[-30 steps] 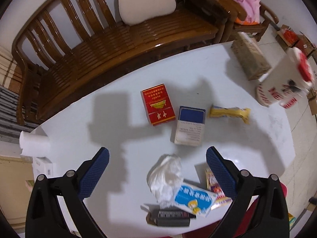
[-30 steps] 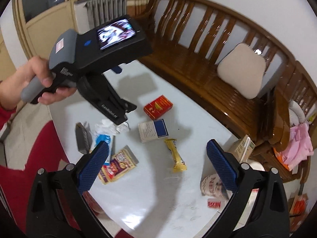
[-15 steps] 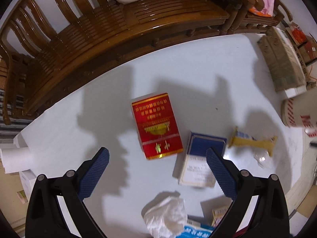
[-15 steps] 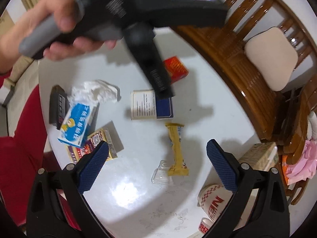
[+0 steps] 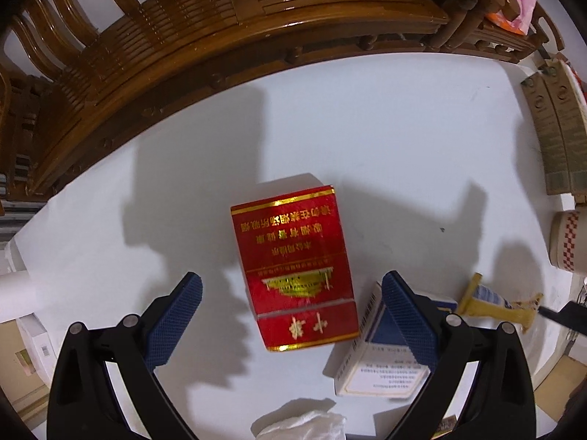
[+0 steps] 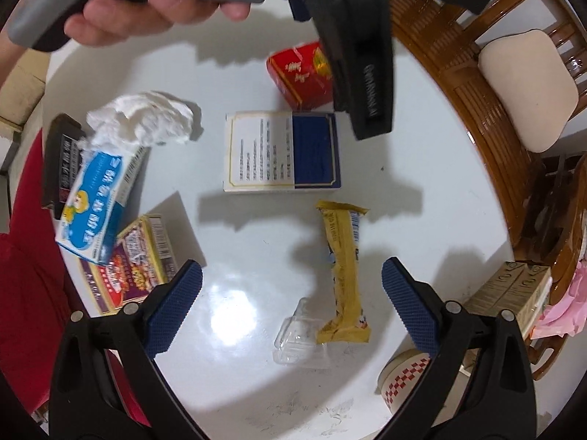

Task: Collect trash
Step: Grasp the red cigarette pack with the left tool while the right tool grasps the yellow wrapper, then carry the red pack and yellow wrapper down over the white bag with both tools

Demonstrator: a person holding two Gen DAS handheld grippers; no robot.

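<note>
**A:** While both sets of fingers stand wide apart, what is each lined up on?

**B:** The left gripper (image 5: 291,302) has the red cigarette pack (image 5: 295,269) lying between its blue textured pads, untouched. The right gripper (image 6: 291,293) is closing slightly, with the yellow wrapper (image 6: 343,275) and a clear plastic blister (image 6: 299,335) between its fingers, low in the frame; nothing is pinched yet.

**A:** So which step is this?

**B:** The approach, I'd judge. Nothing is collected. Next, each must drop until its pads flank its target, then squeeze.

**A:** How will the things handle?

**B:** The pack is rigid glossy cardboard, easy to clamp. The wrapper is thin, crinkly and flat, likely to slip. Beyond lie a blue-and-white box (image 6: 282,152) at centre, crumpled white tissue (image 6: 141,119) at upper left, all on the glossy white surface (image 6: 227,315).
</note>
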